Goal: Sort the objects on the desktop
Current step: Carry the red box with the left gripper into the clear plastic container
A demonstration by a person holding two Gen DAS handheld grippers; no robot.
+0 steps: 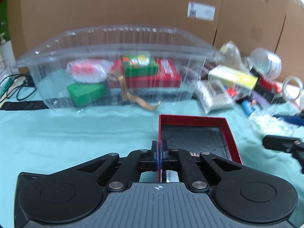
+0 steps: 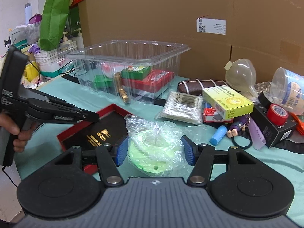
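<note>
A shallow red box [image 1: 195,135] with a black lining lies on the teal cloth. My left gripper [image 1: 159,148] is shut on its left wall; in the right wrist view the same gripper [image 2: 91,116] pinches the red box [image 2: 81,133] at its far edge. A clear bag holding a pale green roll [image 2: 154,148] sits between the blue pads [image 2: 121,150] of my right gripper [image 2: 154,150], which touch it on both sides. The clear plastic tub [image 1: 117,66], [image 2: 129,66] behind holds red and green boxes and a gold strap.
Right of the tub lies a heap: cotton swabs [image 2: 180,106], a yellow-green carton [image 2: 228,100], a brown case [image 2: 199,84], a red tape roll [image 2: 277,114], a blue tube [image 2: 218,134]. Large cardboard boxes [image 2: 171,15] wall off the back. A person's hand [image 2: 13,131] holds the left gripper.
</note>
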